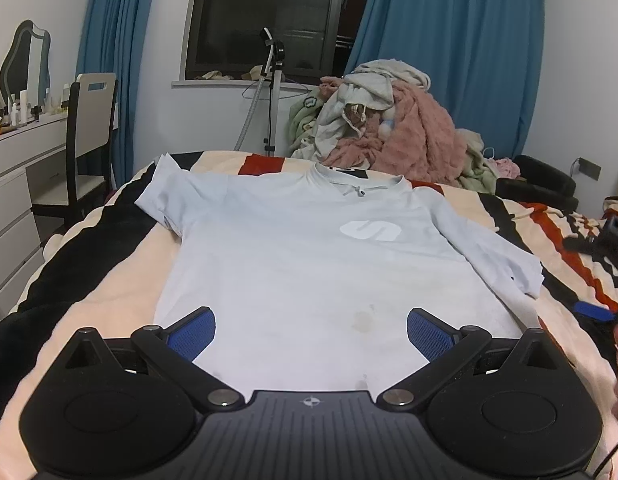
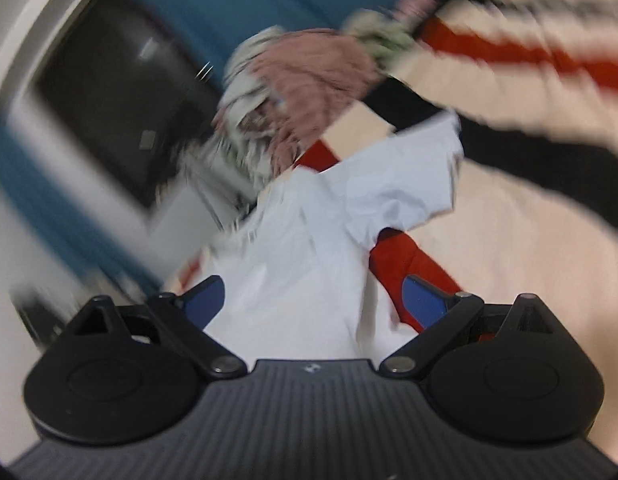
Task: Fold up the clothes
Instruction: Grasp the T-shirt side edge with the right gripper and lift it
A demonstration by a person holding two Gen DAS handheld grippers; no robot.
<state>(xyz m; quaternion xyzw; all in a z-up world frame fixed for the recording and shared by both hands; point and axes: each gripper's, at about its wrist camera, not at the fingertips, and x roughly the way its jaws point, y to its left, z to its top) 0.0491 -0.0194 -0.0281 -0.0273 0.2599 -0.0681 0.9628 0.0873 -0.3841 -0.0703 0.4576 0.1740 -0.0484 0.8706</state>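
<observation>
Here your left gripper [image 1: 311, 334] hovers open-jawed over the hem of the pale blue T-shirt [image 1: 309, 248] spread on the striped blanket [image 1: 109, 280]; your right gripper [image 2: 313, 304], blurred, also gapes empty.

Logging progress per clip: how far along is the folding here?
Done: the pale T-shirt lies spread flat, front up, on the striped blanket, both sleeves out. In hand: nothing; the left gripper is open above the hem, and the right gripper is open over the shirt's side in a motion-blurred view. Left: every fold, plus the clothes pile behind.
</observation>
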